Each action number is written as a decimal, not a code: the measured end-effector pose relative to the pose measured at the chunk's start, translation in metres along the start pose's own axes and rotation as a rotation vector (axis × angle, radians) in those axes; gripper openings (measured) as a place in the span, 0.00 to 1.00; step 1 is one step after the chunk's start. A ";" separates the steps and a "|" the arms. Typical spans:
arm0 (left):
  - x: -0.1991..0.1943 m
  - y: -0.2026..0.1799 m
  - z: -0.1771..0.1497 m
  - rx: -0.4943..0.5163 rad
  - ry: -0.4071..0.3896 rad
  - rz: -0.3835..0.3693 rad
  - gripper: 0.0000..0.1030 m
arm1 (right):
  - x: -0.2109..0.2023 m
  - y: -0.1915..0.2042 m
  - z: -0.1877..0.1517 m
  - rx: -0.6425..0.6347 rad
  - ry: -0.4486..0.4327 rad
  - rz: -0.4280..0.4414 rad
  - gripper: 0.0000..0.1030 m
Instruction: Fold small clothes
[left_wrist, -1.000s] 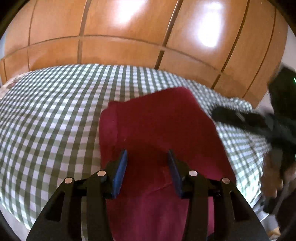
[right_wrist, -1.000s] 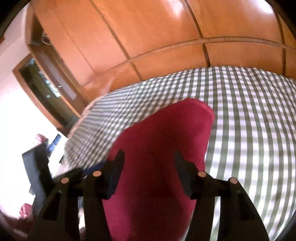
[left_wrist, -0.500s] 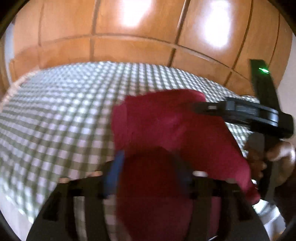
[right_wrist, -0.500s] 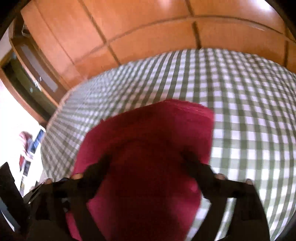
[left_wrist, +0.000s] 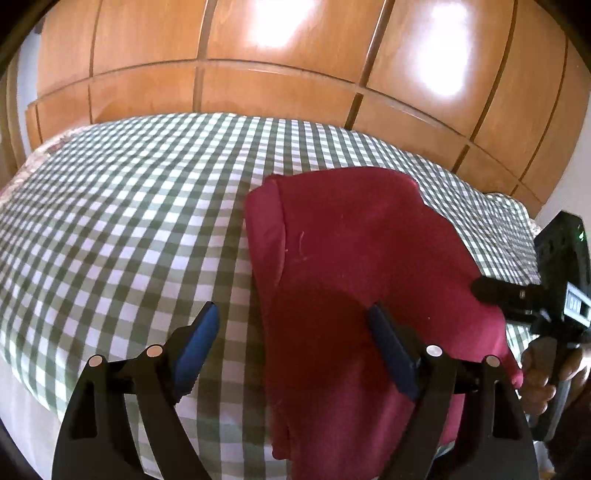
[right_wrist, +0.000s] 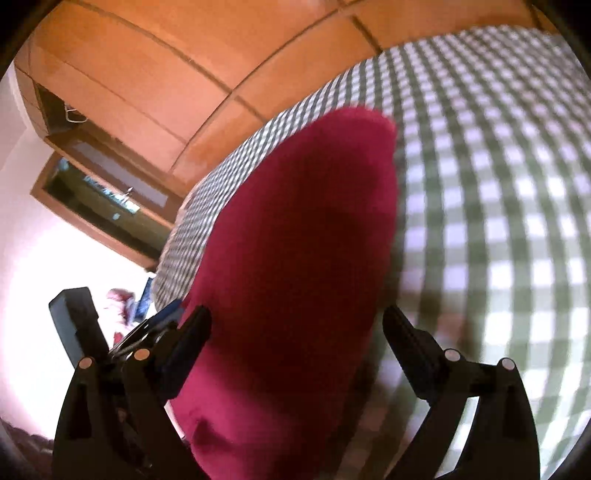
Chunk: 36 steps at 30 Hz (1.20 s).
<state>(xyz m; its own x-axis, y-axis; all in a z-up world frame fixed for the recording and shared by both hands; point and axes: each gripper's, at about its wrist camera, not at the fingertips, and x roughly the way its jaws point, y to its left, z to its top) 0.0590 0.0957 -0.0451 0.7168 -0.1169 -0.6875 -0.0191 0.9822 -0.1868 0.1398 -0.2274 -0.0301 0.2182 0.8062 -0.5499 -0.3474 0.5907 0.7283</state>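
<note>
In the left wrist view, the red cloth (left_wrist: 354, 273) lies folded on the checked bed cover (left_wrist: 122, 221), near its front edge. The left gripper (left_wrist: 291, 343) has its fingers wide apart, opening, pressing on nothing. This view shows the layered fold edge. In the right wrist view, the right gripper (right_wrist: 295, 339) is spread wide too, empty, above the cloth (right_wrist: 295, 258). One fold looks done; more may be left.

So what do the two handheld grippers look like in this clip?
The left gripper is a black plastic frame with round pale rivets and blue ridged pads on its fingers. The right gripper has the same black frame and rivets, but its fingers look black. Seen from the left wrist, its body bears a small green light and a white label, too blurred to read.
</note>
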 end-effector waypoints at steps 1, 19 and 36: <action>0.001 0.002 -0.001 -0.006 0.004 -0.005 0.80 | 0.004 0.001 -0.001 0.007 0.008 0.008 0.90; 0.009 0.027 -0.009 -0.193 0.074 -0.420 0.36 | 0.024 0.043 0.011 -0.083 -0.033 0.001 0.48; 0.114 -0.228 0.094 0.266 0.171 -0.510 0.37 | -0.137 -0.074 0.044 0.091 -0.422 -0.351 0.46</action>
<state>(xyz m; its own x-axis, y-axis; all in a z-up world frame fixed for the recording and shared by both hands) 0.2107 -0.1279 -0.0153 0.4671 -0.5832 -0.6645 0.4888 0.7967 -0.3556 0.1757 -0.3806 0.0092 0.6593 0.4927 -0.5679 -0.1119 0.8113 0.5738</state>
